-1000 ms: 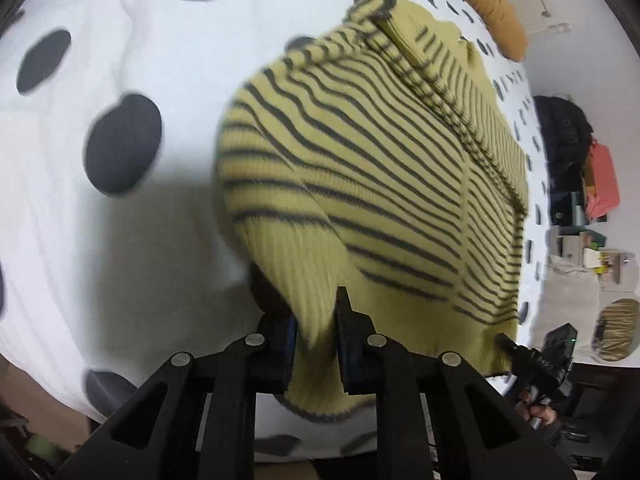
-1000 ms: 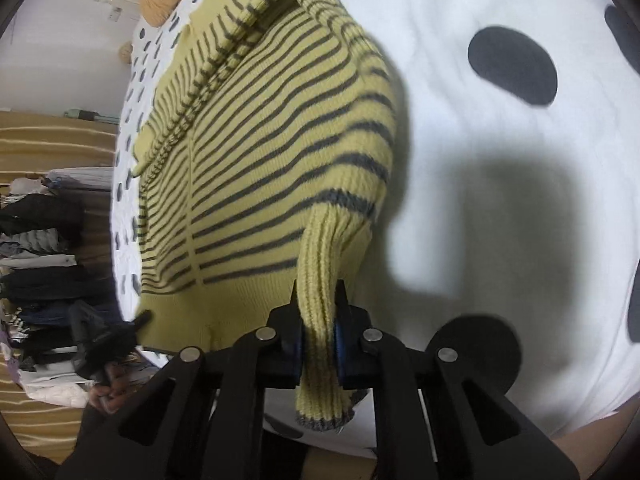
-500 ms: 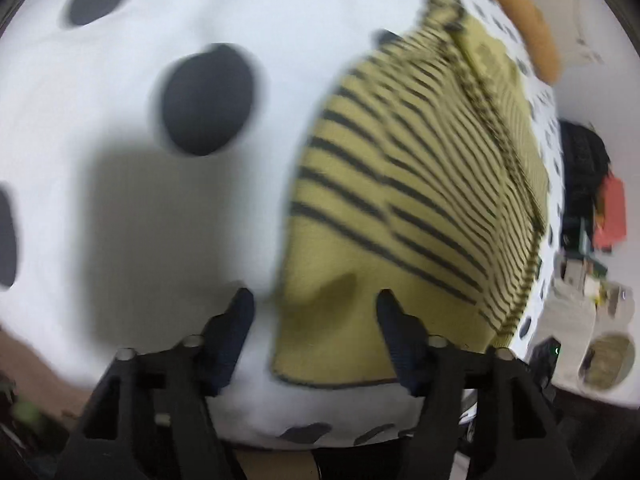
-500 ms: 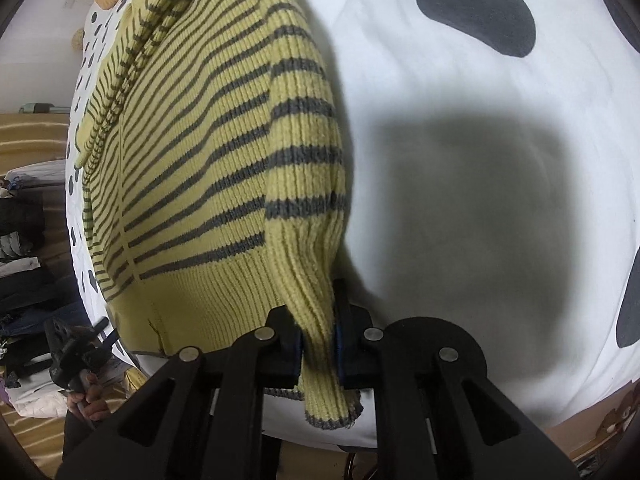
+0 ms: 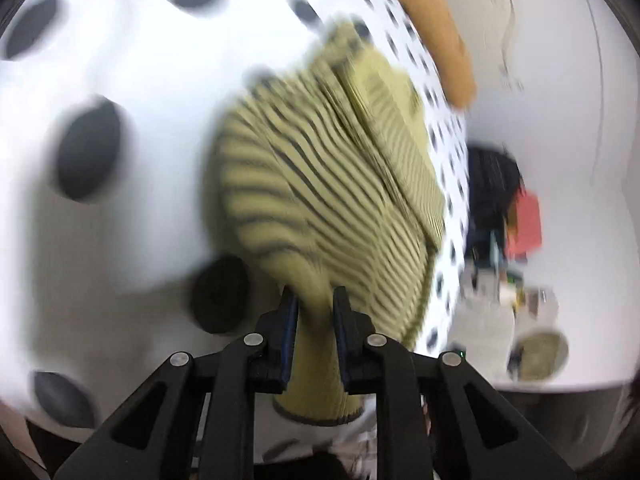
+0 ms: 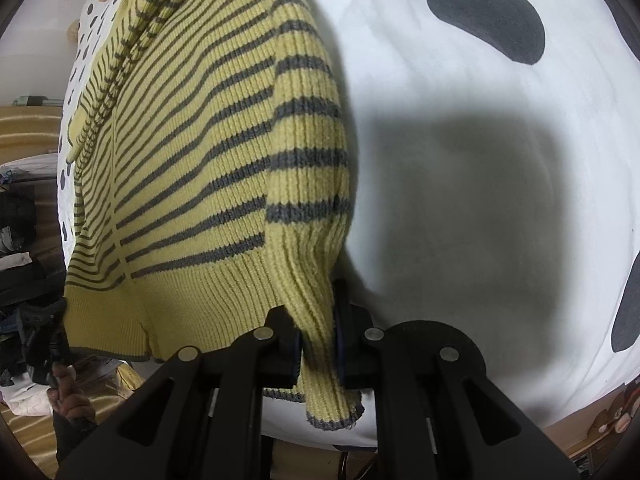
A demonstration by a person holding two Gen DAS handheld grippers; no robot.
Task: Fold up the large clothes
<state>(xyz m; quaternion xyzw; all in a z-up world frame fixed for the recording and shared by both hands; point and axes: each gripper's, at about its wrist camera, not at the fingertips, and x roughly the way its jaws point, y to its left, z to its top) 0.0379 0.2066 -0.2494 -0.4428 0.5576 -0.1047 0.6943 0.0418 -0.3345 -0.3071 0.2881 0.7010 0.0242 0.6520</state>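
Observation:
A yellow knit sweater (image 5: 320,180) with dark stripes lies on a white bedsheet (image 5: 100,80) with dark spots. My left gripper (image 5: 314,300) is closing its jaws, and a bunch of the plain ribbed edge sits pinched between the pads and hangs below them. This view is blurred. In the right wrist view the sweater (image 6: 200,160) spreads up and to the left. My right gripper (image 6: 316,308) is shut on the sleeve cuff (image 6: 332,400), whose grey-trimmed end droops under the fingers. The left gripper (image 6: 44,332) and the hand holding it show at the sweater's far hem corner.
An orange pillow (image 5: 432,28) lies at the far end of the bed. Dark clothes and a red item (image 5: 524,220) stand beyond the bed's right side. In the right wrist view the bedsheet (image 6: 480,160) stretches to the right, and hanging clothes (image 6: 16,220) fill the left edge.
The left gripper let go of the sweater, opened wide, then closed again on the ribbed edge while swinging. The right gripper sank toward the bed, still holding the cuff.

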